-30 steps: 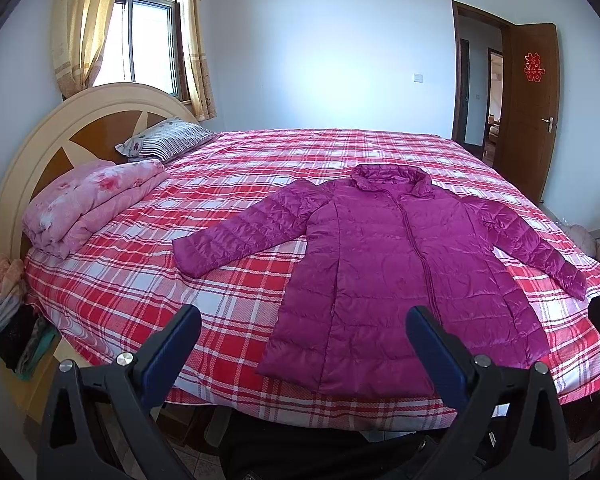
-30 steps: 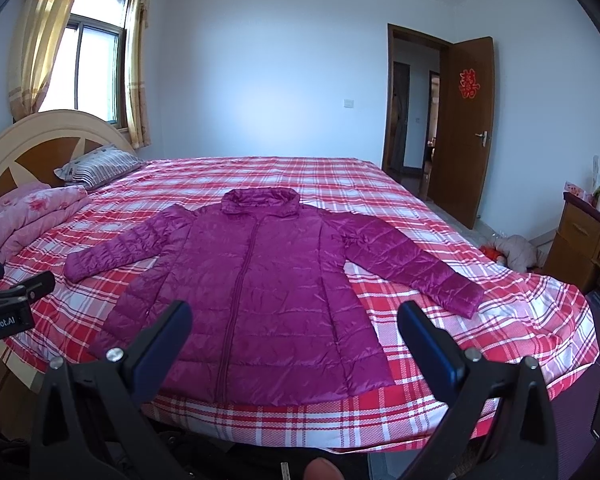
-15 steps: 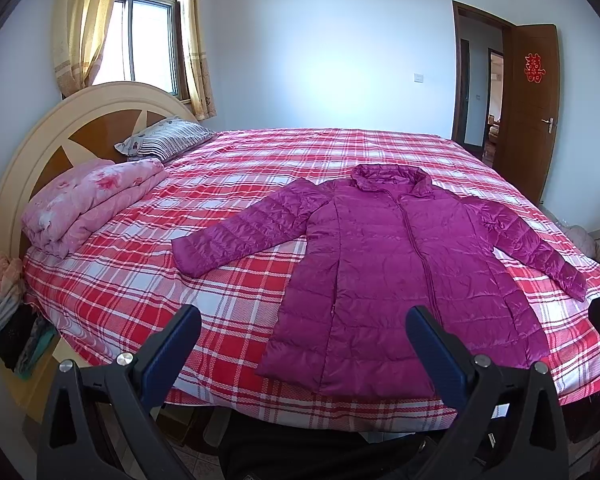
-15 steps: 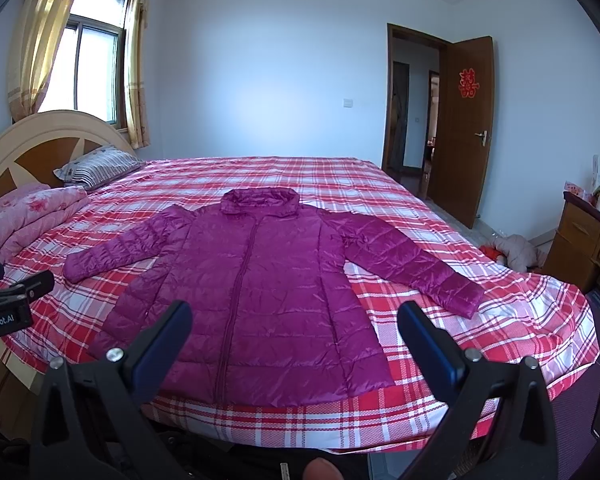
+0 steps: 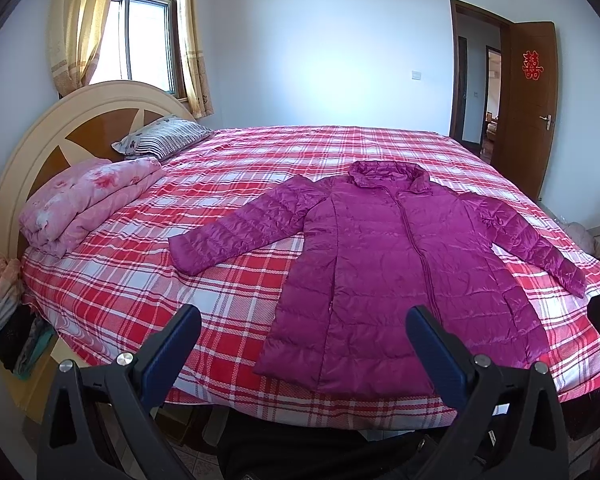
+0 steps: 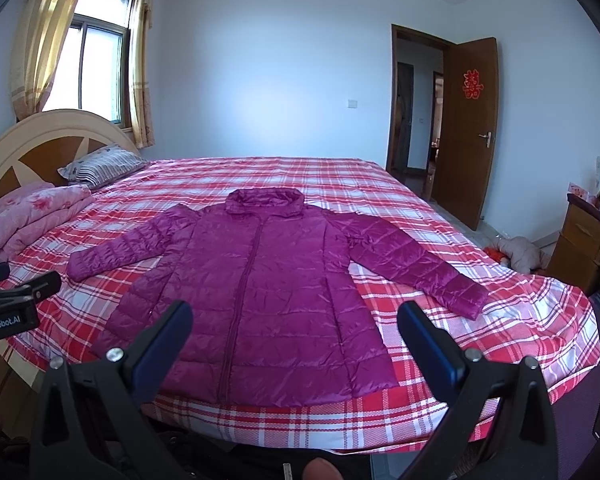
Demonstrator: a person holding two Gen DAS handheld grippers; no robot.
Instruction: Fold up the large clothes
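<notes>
Almost nothing has moved since a moment ago: the coat lies just as it did, and both tongs hang in the same spot in front of the bed.

The left tongs (image 5: pixel 302 330) are spread wide with nothing between them. The right tongs (image 6: pixel 294 326) are spread wide too and grip nothing. Both are held at the near edge of the bed (image 5: pixel 140 280), above it, not touching the coat.

The purple puffy coat (image 5: pixel 384 264) lies flat on the bed, straight ahead of the tongs, zipped up with its front facing up. Its bottom edge is the part nearest the tongs and its collar is the far part. Both sleeves are spread out to the sides. One sleeve (image 5: pixel 240 232) reaches out ahead of the left tongs. The other sleeve (image 6: pixel 416 260) reaches out ahead of the right tongs, and its cuff lies near the bed's edge.

The bed has a red and white checked sheet. Far to the left of the tongs is a folded pink blanket (image 5: pixel 84 204), and past it a striped pillow (image 5: pixel 164 140) leans by the headboard (image 5: pixel 32 160). Far off to the right a brown door (image 6: pixel 470 128) stands open.
</notes>
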